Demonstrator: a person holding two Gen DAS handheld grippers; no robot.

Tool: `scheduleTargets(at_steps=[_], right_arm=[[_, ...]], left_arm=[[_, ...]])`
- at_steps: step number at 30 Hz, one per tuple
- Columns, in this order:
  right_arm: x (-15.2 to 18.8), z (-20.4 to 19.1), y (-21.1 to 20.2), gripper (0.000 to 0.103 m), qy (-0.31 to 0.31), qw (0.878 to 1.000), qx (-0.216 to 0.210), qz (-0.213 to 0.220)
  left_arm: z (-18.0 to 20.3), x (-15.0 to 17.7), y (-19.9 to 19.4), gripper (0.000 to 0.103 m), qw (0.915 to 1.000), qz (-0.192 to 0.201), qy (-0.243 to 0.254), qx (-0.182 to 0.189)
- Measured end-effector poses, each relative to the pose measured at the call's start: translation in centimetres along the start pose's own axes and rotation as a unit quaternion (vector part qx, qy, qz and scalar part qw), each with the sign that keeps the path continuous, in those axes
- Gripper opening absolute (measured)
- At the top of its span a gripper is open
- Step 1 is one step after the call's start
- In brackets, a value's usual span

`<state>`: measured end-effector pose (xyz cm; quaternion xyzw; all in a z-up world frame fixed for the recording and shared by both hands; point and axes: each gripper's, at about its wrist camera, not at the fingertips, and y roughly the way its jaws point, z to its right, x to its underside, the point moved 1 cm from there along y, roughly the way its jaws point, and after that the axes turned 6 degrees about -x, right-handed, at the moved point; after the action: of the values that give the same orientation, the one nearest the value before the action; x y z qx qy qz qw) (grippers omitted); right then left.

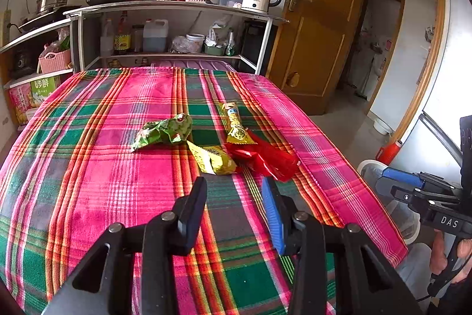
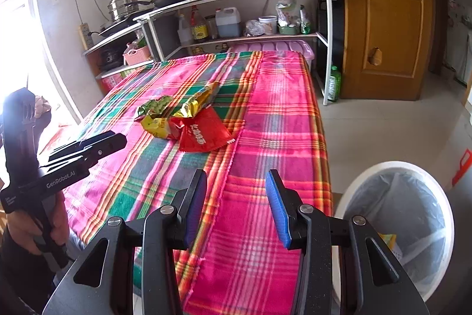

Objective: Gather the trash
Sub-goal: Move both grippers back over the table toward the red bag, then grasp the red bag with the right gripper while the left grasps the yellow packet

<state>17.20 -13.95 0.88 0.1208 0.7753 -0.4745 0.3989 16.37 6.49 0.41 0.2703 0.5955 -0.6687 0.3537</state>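
Wrappers (image 1: 218, 138), beyond open left claw (image 1: 234, 194)

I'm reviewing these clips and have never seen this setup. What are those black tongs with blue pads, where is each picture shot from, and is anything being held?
No robot here: a person holds hand-held tongs in each hand, each with a camera looking along its fingers. One picture is from the left tongs, the other from the right tongs; each also shows the other tool off to the side. On the pink and green plaid cloth lie a crumpled green wrapper, a yellow wrapper, a long golden wrapper and a red wrapper. A white lined bin stands beside the table. Both tongs are open and empty.
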Motion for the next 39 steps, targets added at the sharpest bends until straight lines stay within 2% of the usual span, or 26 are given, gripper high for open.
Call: scheduleTargets(at_steps=[3, 19, 25, 29, 39], right_arm=[[-0.5, -0.4, 0.7, 0.043, -0.006, 1.0, -0.005, 0.0], [-1.5, 0.7, 4.0, 0.043, 0.0, 1.0, -0.014, -0.016], [-2.0, 0.6, 4.9, 0.043, -0.003, 1.0, -0.019, -0.019], [-2.3, 0.2, 5.8, 0.043, -0.009, 0.999, -0.021, -0.027], [-3.6, -3.1, 8.8, 0.043, -0.049, 0.997, -0.033, -0.048]], left_arm=[[-1.0, -0.4, 0.7, 0.047, 0.9998, -0.006, -0.019, 0.006], [-1.3, -1.8, 6.7, 0.047, 0.9964, -0.064, -0.056, 0.006], [-1.5, -1.7, 8.3, 0.046, 0.9926, -0.095, -0.076, 0.0], [-2.1, -1.5, 8.0, 0.034, 0.9917, -0.092, -0.09, 0.007], [-3.8, -1.2, 5.1, 0.033, 0.9942, -0.059, -0.088, 0.018]])
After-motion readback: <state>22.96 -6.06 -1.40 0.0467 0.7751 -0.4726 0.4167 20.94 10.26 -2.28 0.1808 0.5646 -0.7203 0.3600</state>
